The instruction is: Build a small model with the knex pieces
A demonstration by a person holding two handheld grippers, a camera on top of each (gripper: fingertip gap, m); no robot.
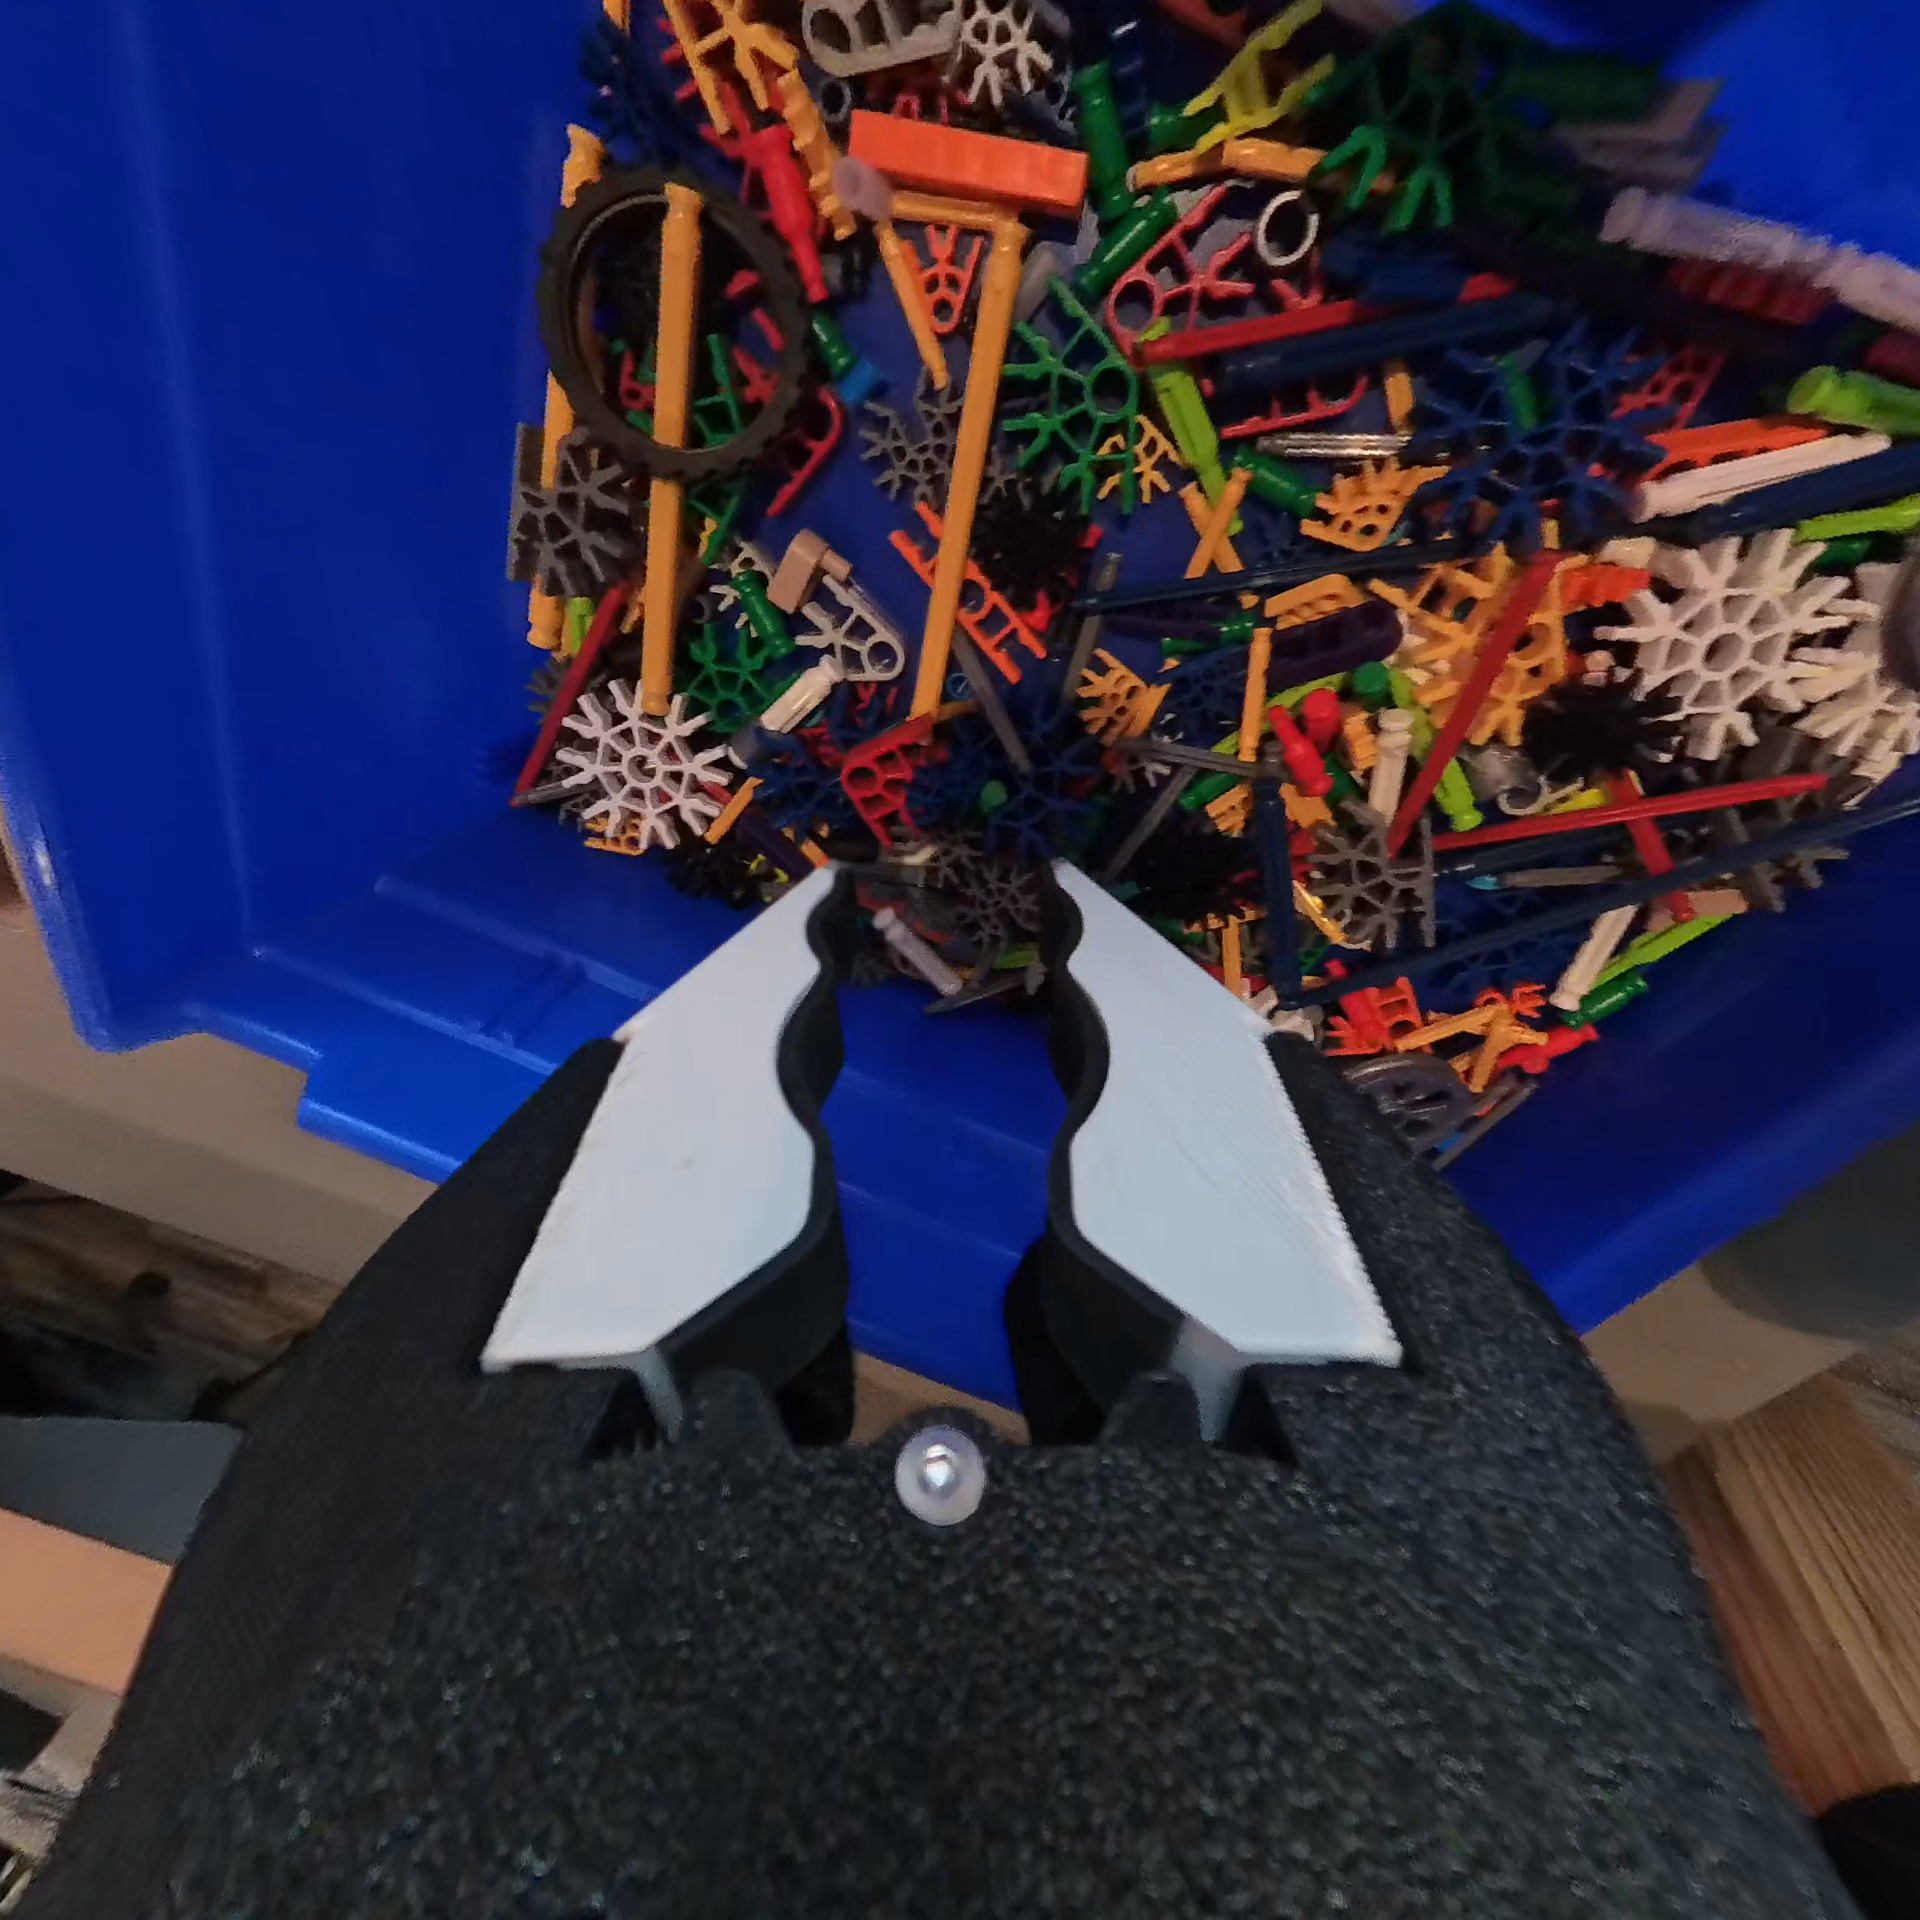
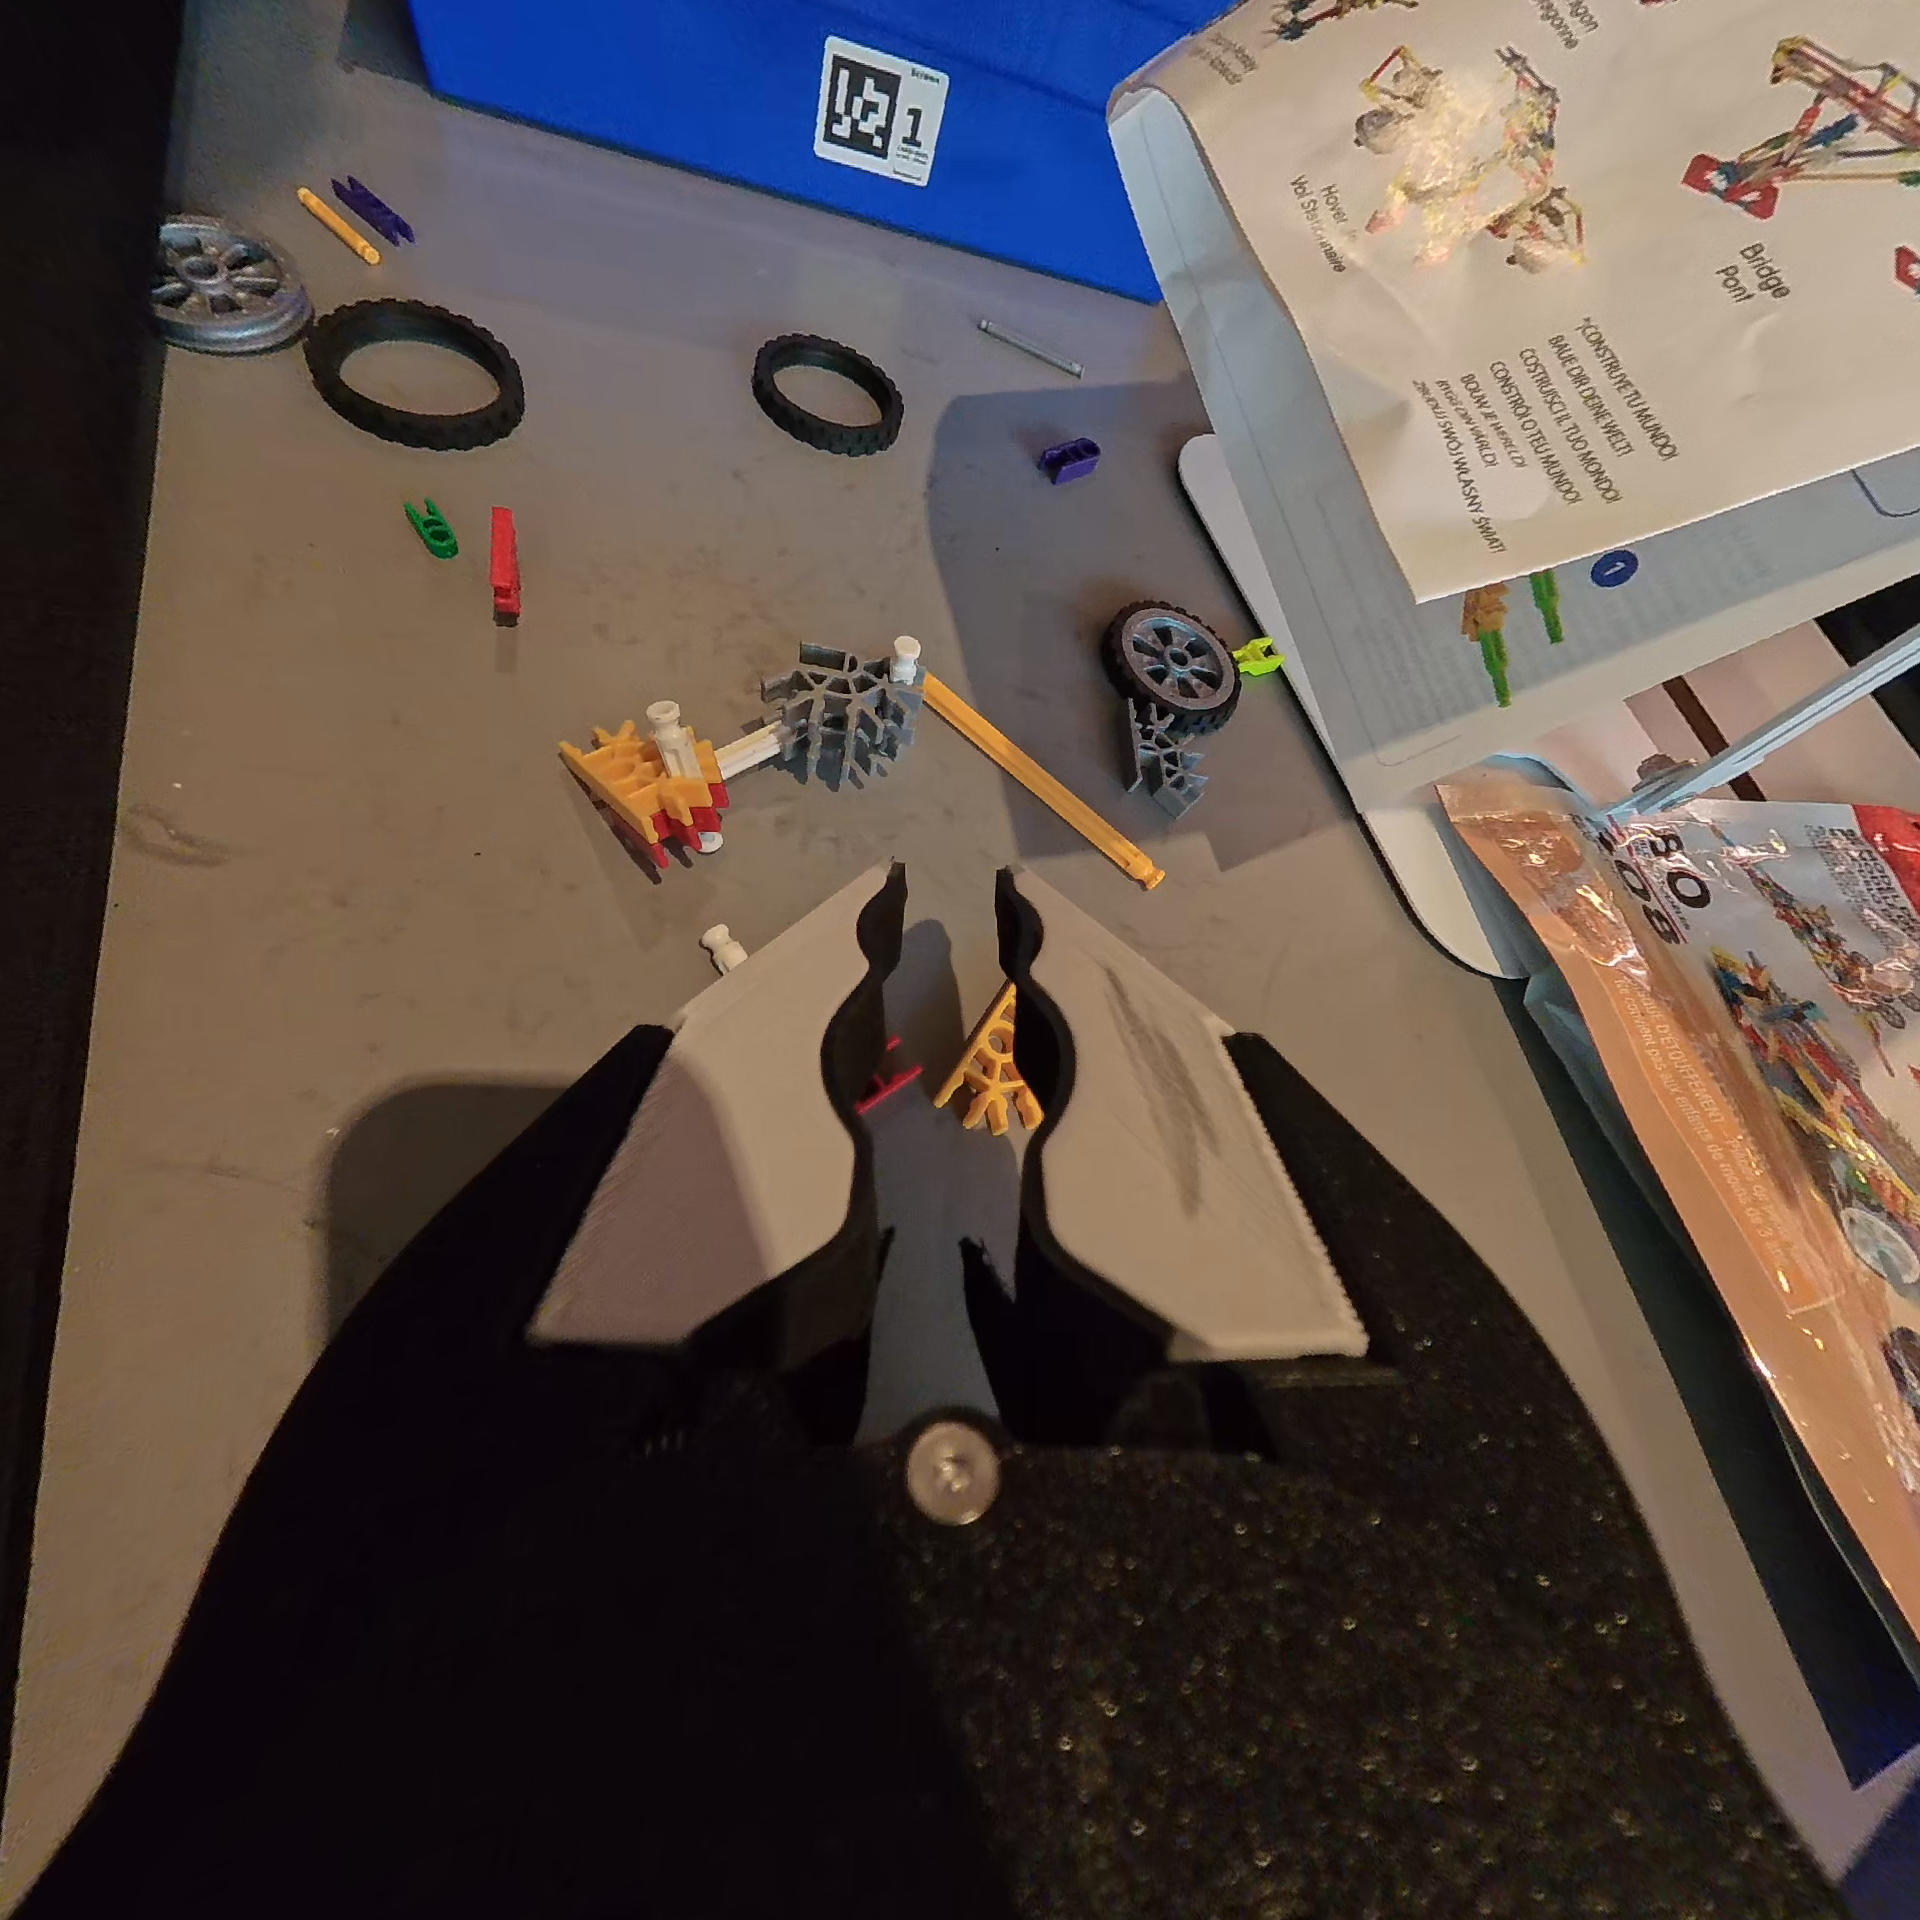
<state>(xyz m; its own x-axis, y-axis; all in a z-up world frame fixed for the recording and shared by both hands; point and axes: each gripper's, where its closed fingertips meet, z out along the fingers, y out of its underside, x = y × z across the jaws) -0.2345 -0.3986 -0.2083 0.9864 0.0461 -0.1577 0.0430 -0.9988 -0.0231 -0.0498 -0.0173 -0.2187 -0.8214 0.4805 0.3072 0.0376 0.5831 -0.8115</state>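
Note:
My left gripper [image 1: 945, 883] is open and empty, its tips just above a heap of small plastic rods and snowflake-shaped connectors [image 1: 1143, 582] inside a blue bin [image 1: 260, 520]. Dark blue and grey connectors lie right under the tips. My right gripper [image 2: 948, 878] is open and empty, a little above a grey table [image 2: 312, 935]. A yellow connector [image 2: 992, 1070] and a red piece [image 2: 883, 1086] lie on the table between its fingers. A small assembly of yellow, red, white and grey parts [image 2: 748, 748] with a long yellow rod [image 2: 1039, 779] lies just ahead.
On the table lie two black tyres [image 2: 416, 387] [image 2: 827, 395], a grey hub [image 2: 223, 281], a wheel on a grey connector [image 2: 1172, 675], and small loose green, red and purple pieces. A blue bin [image 2: 727, 94] with a square marker stands behind. An instruction booklet [image 2: 1558, 312] and a plastic bag [image 2: 1714, 1091] lie at right. The grippers' ends are close to 45 cm from one another. To reach the grey hub [image 2: 223, 281] in a straight line is about 20 cm for my right fingers, about 30 cm for my left.

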